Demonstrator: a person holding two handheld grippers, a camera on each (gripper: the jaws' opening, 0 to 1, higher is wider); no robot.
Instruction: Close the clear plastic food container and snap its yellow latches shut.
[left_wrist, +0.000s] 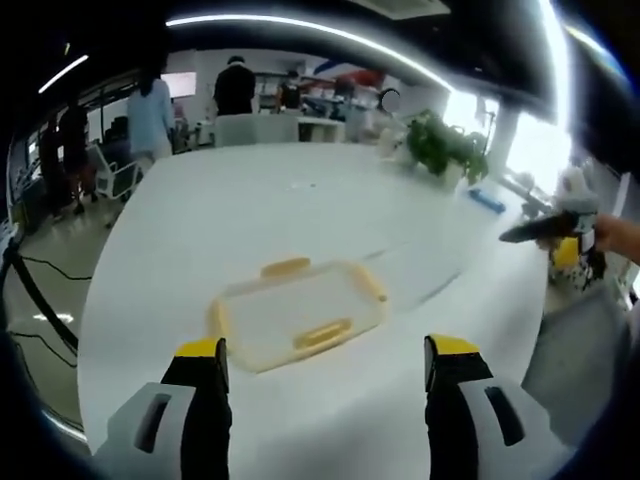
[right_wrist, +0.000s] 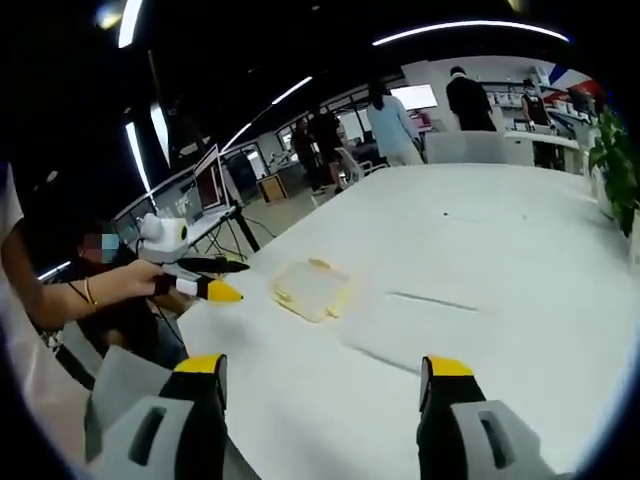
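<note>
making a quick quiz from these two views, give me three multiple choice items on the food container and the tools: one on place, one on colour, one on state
1. Where is the clear container?
A. on the white table
B. on the floor
C. held in a tool

2. What colour are the container's latches?
A. red
B. yellow
C. green

3. How do the left tool jaws stand?
A. shut on the container
B. shut on a latch
C. apart, short of the container

Answers: 1 A, it lies flat on the tabletop in both views. 2 B, the latches along its rim are yellow. 3 C, both yellow-tipped jaws stand wide apart with bare table between them and the container.
</note>
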